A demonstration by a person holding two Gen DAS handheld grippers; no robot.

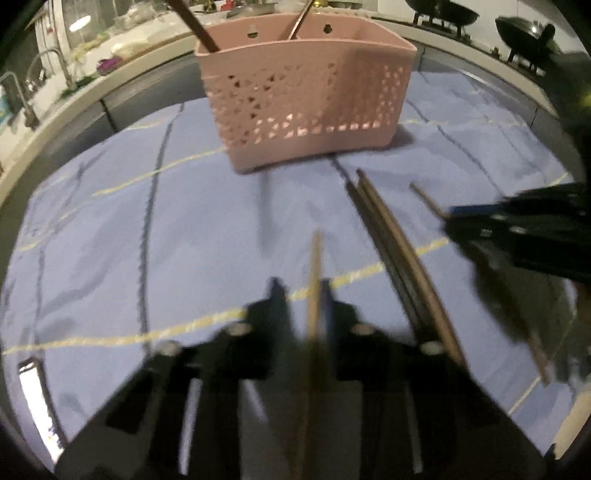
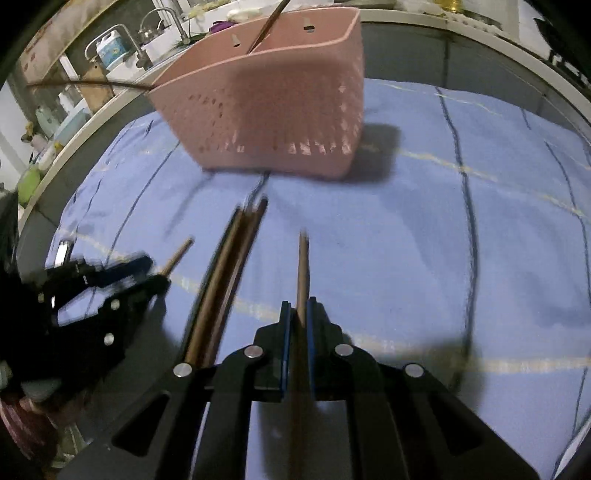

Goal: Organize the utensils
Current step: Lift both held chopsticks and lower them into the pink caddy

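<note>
A pink perforated basket (image 1: 306, 99) stands on the blue cloth (image 1: 147, 240) with chopsticks leaning out of it; it also shows in the right wrist view (image 2: 273, 110). My left gripper (image 1: 300, 295) is shut on a light wooden chopstick (image 1: 314, 280) that points toward the basket. My right gripper (image 2: 300, 308) is shut on a brown chopstick (image 2: 303, 273). A bundle of dark chopsticks (image 1: 391, 251) lies on the cloth between the grippers, also in the right wrist view (image 2: 229, 273). The right gripper (image 1: 491, 229) shows at the right of the left view, the left gripper (image 2: 122, 280) at the left of the right view.
A counter edge (image 1: 92, 85) curves behind the cloth, with a sink and faucet (image 2: 162, 22) at the back left. Dark woks (image 1: 443, 14) stand at the back right. A bright metal piece (image 1: 33, 391) lies at the cloth's near left.
</note>
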